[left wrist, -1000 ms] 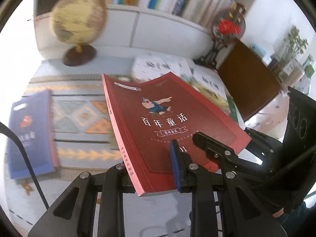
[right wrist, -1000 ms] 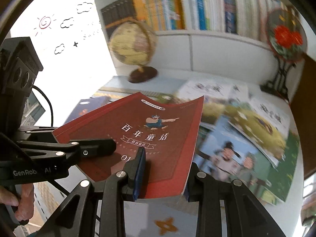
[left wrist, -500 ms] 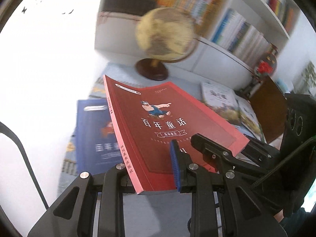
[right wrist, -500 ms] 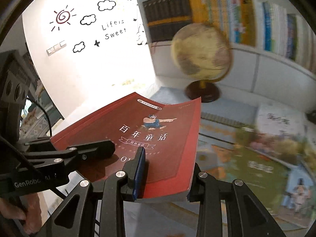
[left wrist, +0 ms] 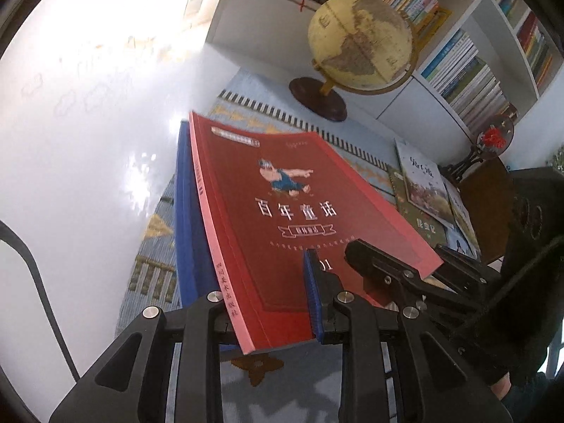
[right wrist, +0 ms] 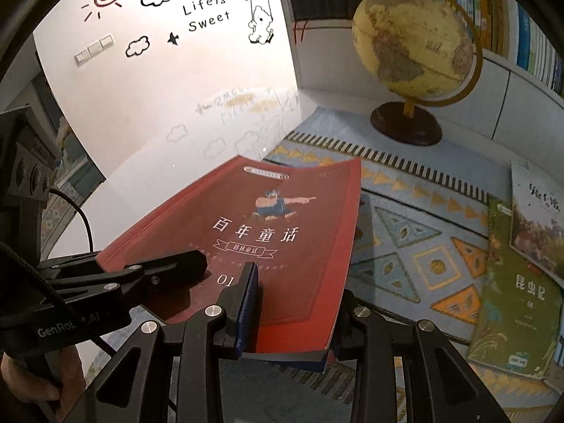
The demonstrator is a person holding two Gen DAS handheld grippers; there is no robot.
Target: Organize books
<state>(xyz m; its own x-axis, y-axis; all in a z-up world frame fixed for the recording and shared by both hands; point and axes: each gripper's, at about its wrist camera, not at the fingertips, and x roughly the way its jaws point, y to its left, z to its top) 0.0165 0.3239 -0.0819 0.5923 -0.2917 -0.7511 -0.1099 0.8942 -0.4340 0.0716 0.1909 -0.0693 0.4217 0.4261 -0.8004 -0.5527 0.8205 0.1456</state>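
Note:
A red paperback book (left wrist: 282, 218) (right wrist: 268, 243) with a cartoon figure and white characters on its cover is held by its near edge between both grippers. My left gripper (left wrist: 264, 303) is shut on the book's spine corner and also shows at the left of the right wrist view (right wrist: 158, 268). My right gripper (right wrist: 296, 317) is shut on the opposite near corner; its finger shows in the left wrist view (left wrist: 387, 268). The red book hangs tilted right over a blue book (left wrist: 187, 229) lying on the mat. Whether they touch I cannot tell.
A globe (left wrist: 359, 38) (right wrist: 416, 42) on a dark base stands at the back of the patterned mat (right wrist: 423, 246). A green book (right wrist: 518, 299) and other picture books (left wrist: 423, 183) lie to the right. Bookshelves (left wrist: 472, 70) line the back; glossy white tabletop (left wrist: 88, 141) spreads left.
Both grippers have carried the red book to the left and lower, from over the picture books to above the blue book. The globe has shifted from left to right in view.

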